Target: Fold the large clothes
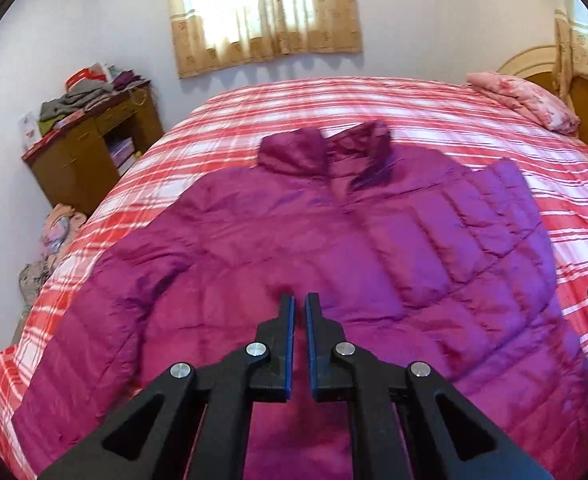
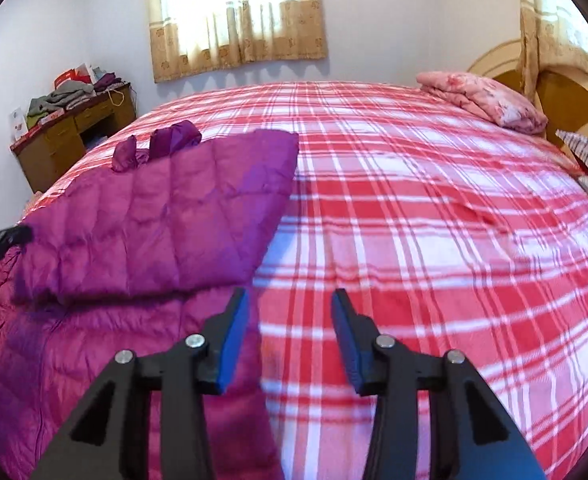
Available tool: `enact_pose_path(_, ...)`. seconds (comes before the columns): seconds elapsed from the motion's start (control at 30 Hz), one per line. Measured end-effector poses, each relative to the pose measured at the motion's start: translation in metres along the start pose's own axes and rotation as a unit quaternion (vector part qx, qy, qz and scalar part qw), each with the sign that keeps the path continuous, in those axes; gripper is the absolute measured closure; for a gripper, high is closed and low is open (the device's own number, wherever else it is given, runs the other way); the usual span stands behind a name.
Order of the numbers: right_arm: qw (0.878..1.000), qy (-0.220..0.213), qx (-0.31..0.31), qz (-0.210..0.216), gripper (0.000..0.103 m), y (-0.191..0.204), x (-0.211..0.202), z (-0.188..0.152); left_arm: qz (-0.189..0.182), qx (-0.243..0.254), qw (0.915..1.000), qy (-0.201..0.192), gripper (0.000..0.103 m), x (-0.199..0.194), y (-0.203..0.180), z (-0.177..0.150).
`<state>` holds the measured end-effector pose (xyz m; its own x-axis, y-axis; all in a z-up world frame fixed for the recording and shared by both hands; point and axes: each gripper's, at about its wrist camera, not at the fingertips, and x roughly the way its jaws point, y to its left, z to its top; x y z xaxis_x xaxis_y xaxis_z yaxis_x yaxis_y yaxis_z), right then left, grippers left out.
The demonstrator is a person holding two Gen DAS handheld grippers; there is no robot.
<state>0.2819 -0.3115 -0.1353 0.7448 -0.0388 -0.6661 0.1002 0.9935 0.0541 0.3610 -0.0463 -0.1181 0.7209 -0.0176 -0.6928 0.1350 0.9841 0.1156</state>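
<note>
1. Jacket (image 1: 334, 248), a magenta quilted puffer, lies flat on the bed with its collar (image 1: 326, 152) toward the far wall and the window, hem toward the near edge; its long axis runs from near to far across the bed.
2. One sleeve (image 2: 166, 216) is folded over the body on the right side (its cuff end lies up near the collar); the other sleeve (image 1: 106, 312) trails down along the left side toward the near edge.
3. Left gripper (image 1: 299, 300) hovers over the jacket's lower middle, its blue-lined jaws drawn almost together with nothing between them.
4. Right gripper (image 2: 290, 296) sits at the jacket's right edge, jaws partly apart and gripping nothing; the left finger is over purple fabric, the right over bare bedding.
5. Bedspread (image 2: 434, 240), red, pink and white plaid, covers the whole bed.
6. Pink floral quilt (image 2: 486, 96), folded, rests at the far right by the wooden headboard (image 2: 566, 92).
7. Wooden desk (image 1: 90, 152) stands by the far left corner, piled with clothes (image 1: 74, 100).
8. Curtained window (image 2: 238, 12) glows in the far white wall, with beige patterned drapes.
</note>
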Motion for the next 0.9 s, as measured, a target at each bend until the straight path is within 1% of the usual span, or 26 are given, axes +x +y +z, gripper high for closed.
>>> enact_pose_path(0.07, 1.000, 0.000, -0.009, 0.000, 0.057, 0.001, 0.005, 0.005, 0.017, -0.002, 0.9999, 0.002, 0.099, 0.003, 0.013, -0.007)
enact_pose_path(0.17, 1.000, 0.003, -0.024, 0.002, 0.058, 0.006, 0.012, 0.012, 0.027, -0.012, 0.9995, 0.012, 0.099, 0.013, 0.029, -0.018)
enact_pose_path(0.2, 1.000, 0.006, -0.022, 0.003, 0.058, 0.005, 0.015, 0.014, 0.023, -0.019, 0.9994, 0.016, 0.099, 0.015, 0.033, -0.020)
enact_pose_path(0.23, 1.000, 0.009, -0.017, 0.003, 0.058, 0.003, 0.018, 0.016, 0.011, -0.033, 0.9992, 0.018, 0.099, 0.015, 0.036, -0.022)
enact_pose_path(0.33, 1.000, 0.016, 0.004, 0.000, 0.057, -0.004, 0.027, 0.021, -0.036, -0.080, 0.9956, 0.033, 0.098, 0.019, 0.041, -0.017)
enact_pose_path(0.37, 1.000, 0.018, 0.007, 0.002, 0.056, -0.005, 0.029, 0.021, -0.044, -0.085, 0.9946, 0.039, 0.098, 0.020, 0.039, -0.014)
enact_pose_path(0.4, 1.000, 0.022, 0.004, 0.002, 0.052, -0.005, 0.031, 0.020, -0.047, -0.088, 0.9940, 0.045, 0.098, 0.022, 0.036, -0.011)
enact_pose_path(0.43, 1.000, 0.023, -0.002, 0.001, 0.049, -0.003, 0.033, 0.019, -0.045, -0.090, 0.9939, 0.045, 0.098, 0.022, 0.032, -0.008)
enact_pose_path(0.5, 1.000, 0.024, -0.008, 0.001, 0.048, -0.002, 0.034, 0.015, -0.047, -0.106, 0.9928, 0.028, 0.098, 0.018, 0.030, -0.004)
enact_pose_path(0.57, 1.000, 0.027, -0.005, 0.002, 0.047, -0.004, 0.035, 0.011, -0.062, -0.119, 0.9909, 0.013, 0.096, 0.012, 0.027, -0.002)
enact_pose_path(0.63, 1.000, 0.030, 0.000, 0.003, 0.046, -0.007, 0.037, 0.007, -0.071, -0.126, 0.9895, -0.001, 0.071, 0.006, 0.023, -0.001)
enact_pose_path(0.67, 1.000, 0.031, 0.002, 0.003, 0.046, -0.008, 0.038, 0.005, -0.071, -0.128, 0.9892, -0.006, 0.041, 0.004, 0.019, -0.002)
enact_pose_path(0.7, 0.999, 0.033, 0.003, 0.003, 0.046, -0.009, 0.039, 0.002, -0.073, -0.129, 0.9889, -0.010, 0.019, 0.003, 0.017, -0.001)
enact_pose_path(0.73, 0.999, 0.035, 0.004, 0.004, 0.046, -0.010, 0.041, -0.001, -0.077, -0.129, 0.9886, -0.014, 0.015, 0.002, 0.013, -0.003)
enact_pose_path(0.77, 0.999, 0.037, 0.005, 0.006, 0.045, -0.009, 0.041, -0.004, -0.078, -0.127, 0.9888, -0.013, 0.015, 0.001, 0.011, -0.002)
enact_pose_path(0.83, 0.999, 0.040, 0.005, 0.008, 0.045, -0.008, 0.043, -0.007, -0.078, -0.118, 0.9899, 0.008, 0.015, 0.007, 0.001, -0.002)
enact_pose_path(0.9, 0.999, 0.041, 0.004, 0.010, 0.044, -0.007, 0.043, -0.008, -0.068, -0.113, 0.9910, 0.023, 0.015, 0.017, -0.009, -0.001)
